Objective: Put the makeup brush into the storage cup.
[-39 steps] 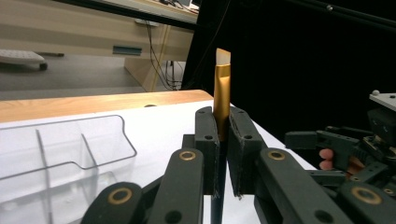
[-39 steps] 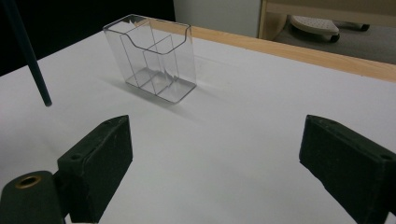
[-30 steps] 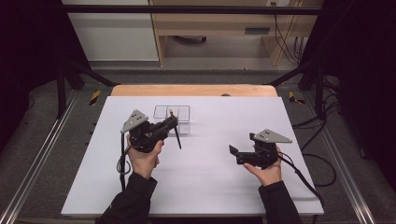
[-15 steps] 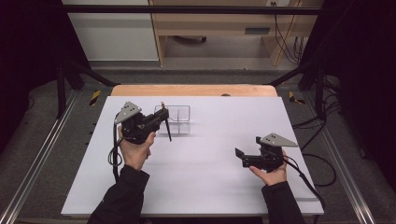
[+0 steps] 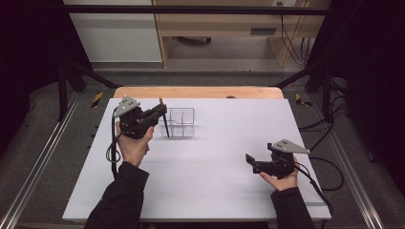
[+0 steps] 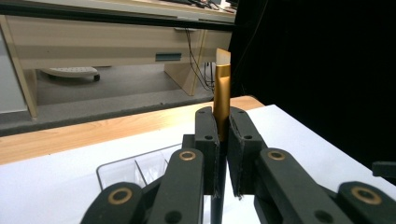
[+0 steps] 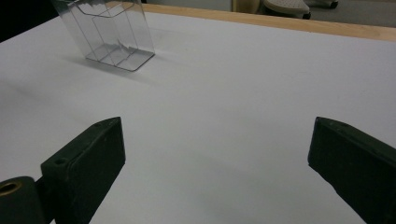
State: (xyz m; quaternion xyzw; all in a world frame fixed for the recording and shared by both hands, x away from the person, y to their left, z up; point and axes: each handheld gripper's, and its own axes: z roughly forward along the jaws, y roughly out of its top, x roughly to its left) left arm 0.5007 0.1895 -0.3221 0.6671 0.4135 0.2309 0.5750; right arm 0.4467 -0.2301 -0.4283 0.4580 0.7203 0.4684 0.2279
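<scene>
Gold-tipped brush (image 6: 221, 95): one, one clear organizer (image 5: 184, 121)

Even overhead light falls on the white table (image 5: 210, 157); the surroundings beyond the table's edges lie in near darkness. Shadows on the table are soft and short. No glare. The high view is slightly soft; both gripper views blur the near jaws, the table beyond staying sharper.

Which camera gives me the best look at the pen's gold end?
The left gripper view: the pen stands upright between the shut jaws of the left hand-held gripper, its gold end close and sharp. The high view shows the pen as a thin dark stick beside the clear organizer.
</scene>
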